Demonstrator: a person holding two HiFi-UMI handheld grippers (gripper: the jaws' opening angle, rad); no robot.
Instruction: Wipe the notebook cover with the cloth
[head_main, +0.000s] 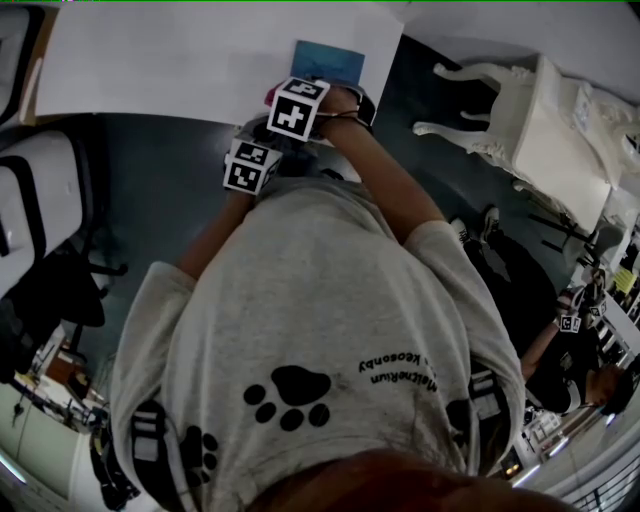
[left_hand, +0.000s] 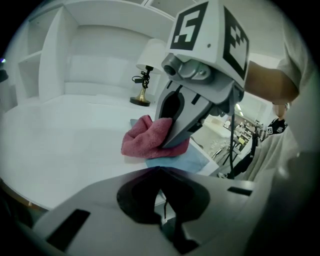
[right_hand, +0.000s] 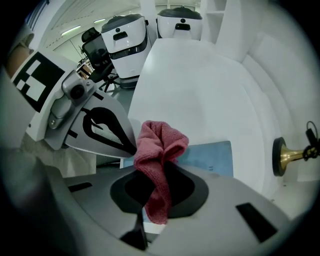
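Note:
A light blue notebook (head_main: 331, 61) lies near the front edge of the white table (head_main: 170, 55). In the left gripper view, my right gripper (left_hand: 172, 141) is shut on a pink cloth (left_hand: 146, 137), and the bunched cloth rests on the notebook (left_hand: 182, 161). The right gripper view shows the cloth (right_hand: 161, 150) hanging out of my right gripper (right_hand: 157, 172), above the notebook (right_hand: 210, 157). My left gripper (right_hand: 131, 146) stands close beside it with its tip at the notebook's near corner. Its jaws look shut with nothing between them. Both marker cubes sit side by side in the head view.
A lamp with a brass base (left_hand: 141, 96) stands on the table beyond the notebook, in front of white shelving (left_hand: 55, 60). Two white machines (right_hand: 131, 31) stand past the table's end. A white ornate chair (head_main: 520, 115) is at my right and a black office chair (head_main: 55, 215) at my left.

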